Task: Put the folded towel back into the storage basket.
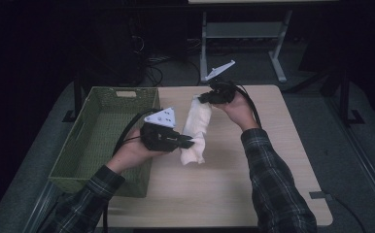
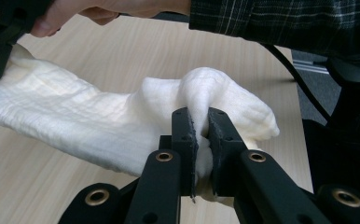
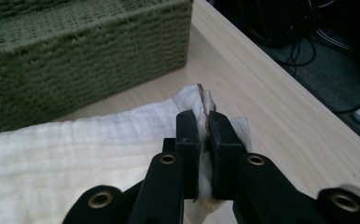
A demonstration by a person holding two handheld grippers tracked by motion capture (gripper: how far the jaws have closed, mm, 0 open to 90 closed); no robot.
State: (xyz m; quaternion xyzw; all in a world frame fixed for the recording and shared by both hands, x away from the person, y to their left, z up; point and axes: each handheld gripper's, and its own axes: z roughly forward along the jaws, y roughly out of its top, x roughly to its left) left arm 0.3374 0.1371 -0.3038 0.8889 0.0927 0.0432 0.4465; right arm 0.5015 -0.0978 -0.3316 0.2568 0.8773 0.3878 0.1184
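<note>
High view, left to right: a green woven basket [image 1: 105, 133] sits at the table's left edge, and just beside it you hold a white cloth [image 1: 195, 131] stretched between your two grippers above the light wooden table [image 1: 234, 179]. Your left gripper [image 1: 189, 142] is clamped on the near end of the cloth, and the left gripper view shows its black jaws pressed together on a bunched fold [image 2: 201, 100], with the fabric running off toward your other hand. Your right gripper [image 1: 206, 98] pinches the far end; in the right gripper view its jaws are closed on a hemmed corner of the cloth [image 3: 201, 100], with the basket's wall [image 3: 85, 60] close behind. The step in hand looks like the carry: the cloth is gripped at both ends and rolled or folded lengthwise, and it lies over the table right of the basket rather than inside it. The next move, by this reading, calls for swinging both grippers leftward together over the basket's rim, keeping the cloth taut enough not to sag and catch on the wall, then lowering it and opening both sets of jaws.
</note>
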